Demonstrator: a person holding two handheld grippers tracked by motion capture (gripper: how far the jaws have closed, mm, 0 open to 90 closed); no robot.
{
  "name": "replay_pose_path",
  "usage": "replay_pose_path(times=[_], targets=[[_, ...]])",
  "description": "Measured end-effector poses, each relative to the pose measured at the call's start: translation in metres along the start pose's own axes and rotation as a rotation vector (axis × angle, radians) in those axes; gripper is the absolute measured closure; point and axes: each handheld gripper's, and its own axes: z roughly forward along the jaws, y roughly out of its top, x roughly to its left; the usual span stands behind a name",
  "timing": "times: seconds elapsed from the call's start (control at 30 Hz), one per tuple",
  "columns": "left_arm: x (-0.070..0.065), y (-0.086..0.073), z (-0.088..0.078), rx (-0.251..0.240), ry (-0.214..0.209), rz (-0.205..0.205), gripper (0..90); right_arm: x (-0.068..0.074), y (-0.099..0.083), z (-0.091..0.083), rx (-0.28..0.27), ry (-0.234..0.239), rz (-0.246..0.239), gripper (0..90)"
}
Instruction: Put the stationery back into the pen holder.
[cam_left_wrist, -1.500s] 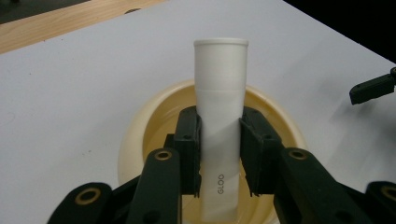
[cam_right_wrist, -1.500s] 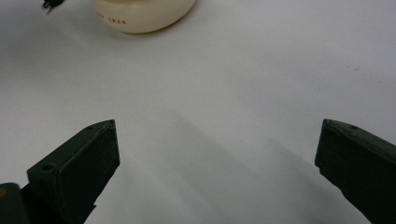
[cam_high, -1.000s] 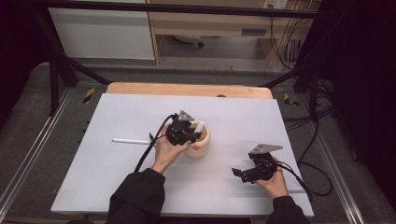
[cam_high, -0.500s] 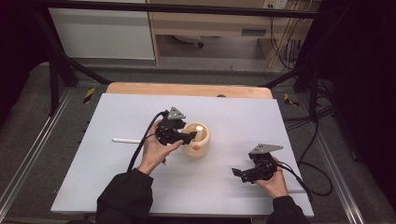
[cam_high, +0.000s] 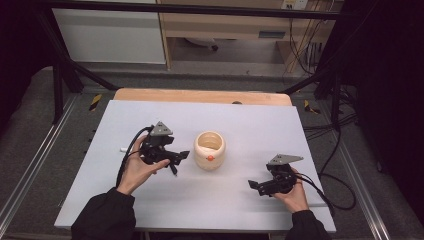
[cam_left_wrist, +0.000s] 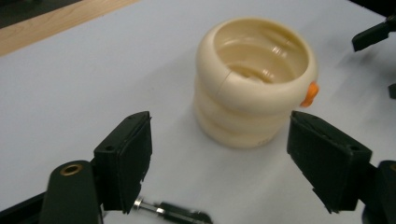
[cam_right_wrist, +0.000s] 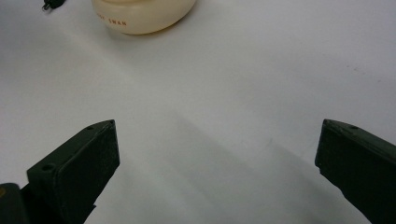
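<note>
White rectangular tabletop sheet (cam_high: 240, 120) over light wooden board (cam_high: 200, 95); small white stick (cam_high: 123, 149) near left edge; black cables (cam_high: 340, 145) on grey floor at right.

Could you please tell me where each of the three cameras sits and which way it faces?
High view: above the person's side, looking forward and down on the table; forearms, hands and both tongs show, left tongs, right tongs.
Left gripper view: rides the left tongs, looking along its open jaws at the cream ringed cup.
Right gripper view: rides the right tongs, looking low across the table; jaws wide apart.
Shared: all three views show the cup.
</note>
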Motion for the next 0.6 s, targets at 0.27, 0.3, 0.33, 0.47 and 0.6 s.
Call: replay_pose_path(times=[0.27,0.3,0.33,0.47,0.6], targets=[[0.012,-0.03,-0.009,0.012,-0.001,-0.016,17.0,0.001,0.0,-0.001,0.001,-0.001,0.002,0.5],[0.013,-0.034,-0.01,0.009,-0.003,-0.02,16.6,0.001,0.0,-0.001,0.0,-0.002,0.003,0.4],[0.014,-0.037,-0.011,0.011,-0.006,-0.019,16.0,0.001,0.0,-0.001,-0.001,-0.003,0.002,0.5],[0.017,-0.055,-0.015,0.02,-0.005,-0.024,14.2,0.002,0.0,-0.001,-0.004,-0.012,0.007,0.5],[0.021,-0.072,-0.019,0.038,0.01,-0.034,12.0,0.005,0.0,0.0,0.004,-0.016,0.0,0.5]])
